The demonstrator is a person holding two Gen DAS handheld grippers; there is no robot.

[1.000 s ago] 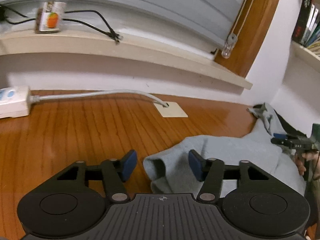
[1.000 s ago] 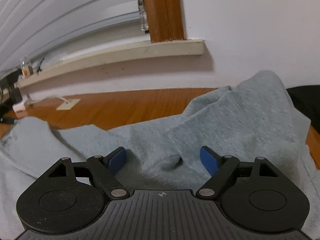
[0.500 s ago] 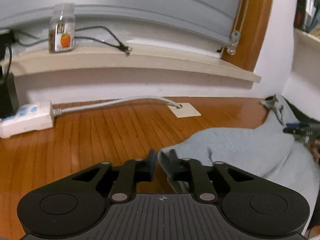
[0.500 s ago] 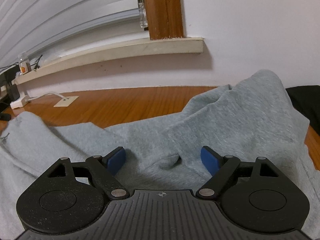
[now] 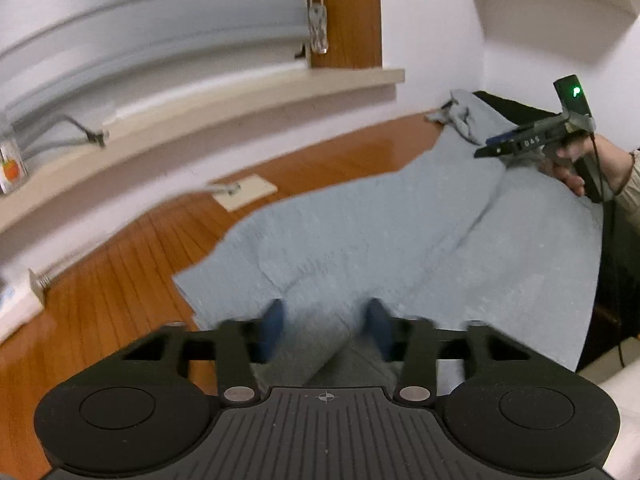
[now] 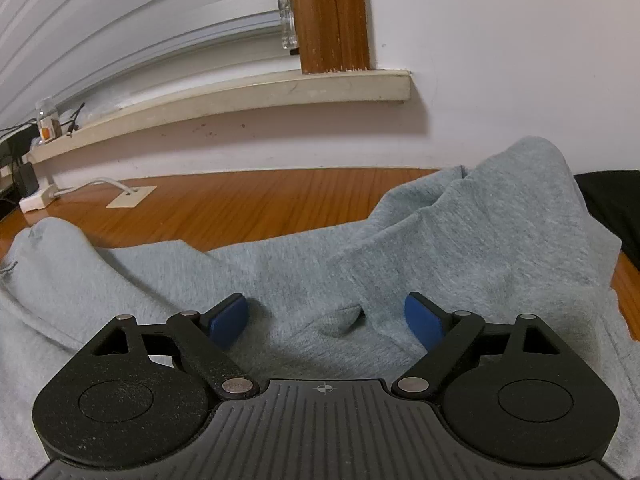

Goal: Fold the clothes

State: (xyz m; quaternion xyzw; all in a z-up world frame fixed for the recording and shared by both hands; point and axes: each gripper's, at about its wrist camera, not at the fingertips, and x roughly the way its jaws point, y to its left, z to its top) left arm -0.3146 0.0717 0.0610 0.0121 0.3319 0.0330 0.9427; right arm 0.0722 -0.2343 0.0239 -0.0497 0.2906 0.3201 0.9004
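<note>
The wooden bench stretches far and left, bare toward the wall. A grey garment lies spread across its near right part, one edge bunched against a black cloth. On the far windowsill stands a small jar, contents unclear. The left tool is open over a fold; the right tool is open, straddling a small pucker.

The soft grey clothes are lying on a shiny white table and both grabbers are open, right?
Not quite. The table is shiny orange-brown wood, not white, as the right wrist view shows plainly. The rest holds: the soft grey clothes lie spread on it, and the left gripper and right gripper both have their blue-padded fingers apart, with cloth lying between them.
</note>
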